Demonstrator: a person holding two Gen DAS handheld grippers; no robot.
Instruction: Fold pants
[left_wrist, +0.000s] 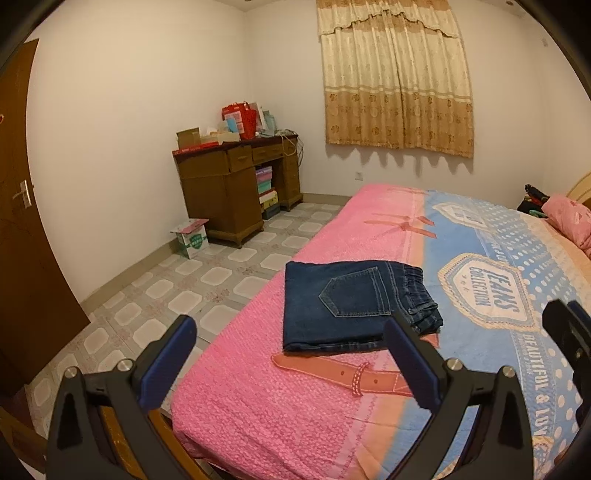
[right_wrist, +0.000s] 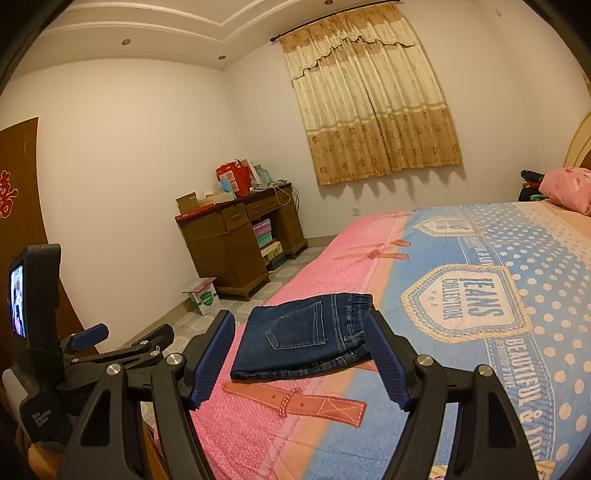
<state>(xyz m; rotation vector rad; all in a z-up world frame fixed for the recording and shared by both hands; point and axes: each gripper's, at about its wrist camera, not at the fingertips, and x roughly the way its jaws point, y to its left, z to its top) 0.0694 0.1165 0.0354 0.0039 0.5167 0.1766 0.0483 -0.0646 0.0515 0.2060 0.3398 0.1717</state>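
Note:
The dark blue jeans (left_wrist: 347, 304) lie folded into a compact rectangle on the pink part of the bed cover (left_wrist: 258, 406), back pocket up, waistband to the right. They also show in the right wrist view (right_wrist: 303, 338). My left gripper (left_wrist: 291, 363) is open and empty, held back from the jeans above the bed's near edge. My right gripper (right_wrist: 301, 365) is open and empty, also short of the jeans. The right gripper's fingers (left_wrist: 565, 332) show at the right edge of the left view. The left gripper body (right_wrist: 85, 343) shows at the left of the right view.
The bed cover is pink and blue with a printed belt (left_wrist: 343, 374) just in front of the jeans. A pink pillow (left_wrist: 570, 221) lies at the head. A wooden desk (left_wrist: 236, 184), a small box (left_wrist: 192, 236) and tiled floor (left_wrist: 166, 295) are to the left.

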